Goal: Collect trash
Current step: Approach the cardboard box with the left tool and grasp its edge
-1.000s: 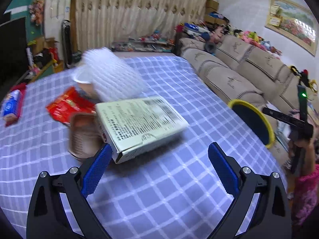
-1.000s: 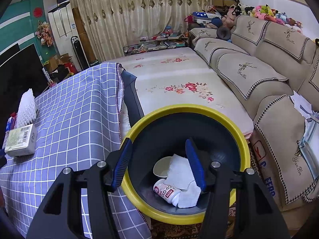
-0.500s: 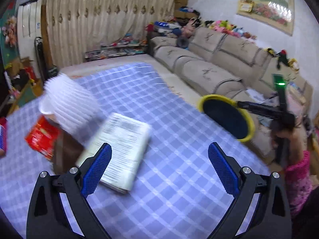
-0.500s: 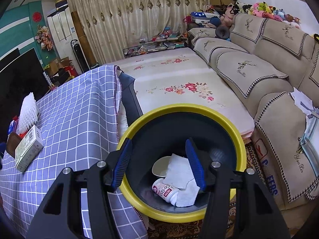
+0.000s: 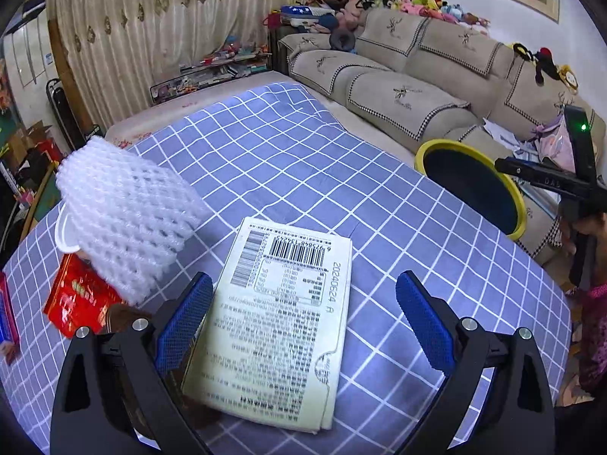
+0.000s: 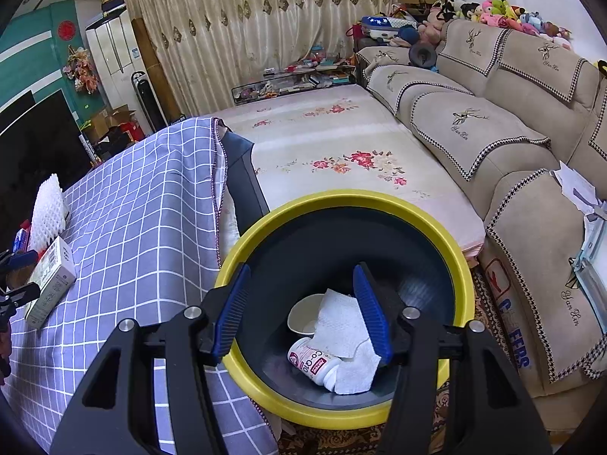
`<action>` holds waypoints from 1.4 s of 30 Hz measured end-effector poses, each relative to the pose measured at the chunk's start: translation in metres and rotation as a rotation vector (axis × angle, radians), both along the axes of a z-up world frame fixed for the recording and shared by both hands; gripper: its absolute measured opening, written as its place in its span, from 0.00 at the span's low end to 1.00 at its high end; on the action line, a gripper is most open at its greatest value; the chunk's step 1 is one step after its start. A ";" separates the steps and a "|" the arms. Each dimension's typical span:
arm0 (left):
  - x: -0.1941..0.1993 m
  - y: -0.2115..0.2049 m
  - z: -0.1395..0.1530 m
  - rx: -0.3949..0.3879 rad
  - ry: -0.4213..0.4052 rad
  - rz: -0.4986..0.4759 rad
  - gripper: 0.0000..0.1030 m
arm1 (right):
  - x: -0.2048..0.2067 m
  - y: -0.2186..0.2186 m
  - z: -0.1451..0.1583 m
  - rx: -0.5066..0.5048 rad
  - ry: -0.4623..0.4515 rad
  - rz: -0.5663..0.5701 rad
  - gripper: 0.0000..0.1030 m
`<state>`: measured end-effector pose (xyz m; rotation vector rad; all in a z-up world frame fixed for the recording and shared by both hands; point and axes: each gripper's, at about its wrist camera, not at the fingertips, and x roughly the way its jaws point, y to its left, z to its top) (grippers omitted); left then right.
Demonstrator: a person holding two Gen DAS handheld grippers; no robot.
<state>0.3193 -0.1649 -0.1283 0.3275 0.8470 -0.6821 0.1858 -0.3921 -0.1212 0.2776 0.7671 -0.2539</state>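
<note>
Low in the centre of the left wrist view, my left claw (image 5: 301, 314) stands wide with nothing gripped. The flat carton (image 5: 279, 316) lies on the checked worktop (image 5: 288, 151) between its pads, hard against the left pad (image 5: 182, 314) and well clear of the right one. Its long axis runs away from me, roughly along the claw's line, so the jaws would close across its short width. The left claw is plainly the nearer one. On the carton's face I read a barcode and "20240624 A"; the small print is too fine.

My right claw (image 6: 303, 309) hangs half-open and empty over the yellow-rimmed bin (image 6: 461, 250), which sits at the right edge of the left wrist view. Inside lie a tissue (image 6: 341, 326), a small bowl (image 6: 301, 318) and a bottle (image 6: 313, 360) marked "Co-Q10".
</note>
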 end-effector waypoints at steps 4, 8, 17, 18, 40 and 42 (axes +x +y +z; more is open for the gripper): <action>0.004 -0.008 -0.004 0.045 -0.007 -0.006 0.93 | 0.003 0.001 -0.004 0.001 0.007 0.003 0.52; 0.012 -0.010 -0.001 0.044 -0.013 -0.010 0.93 | 0.005 0.003 -0.007 0.003 0.015 0.009 0.53; 0.011 -0.029 -0.015 0.164 -0.001 -0.062 0.93 | 0.005 0.004 -0.008 0.007 0.016 0.012 0.55; 0.007 -0.031 -0.015 0.163 0.004 -0.074 0.93 | 0.004 0.003 -0.008 0.008 0.015 0.011 0.55; -0.052 -0.044 -0.002 0.150 -0.021 -0.140 0.75 | -0.008 -0.009 -0.016 0.043 0.015 0.005 0.57; -0.058 -0.045 0.011 0.136 -0.030 -0.146 0.74 | -0.010 -0.011 -0.014 0.044 0.010 0.003 0.57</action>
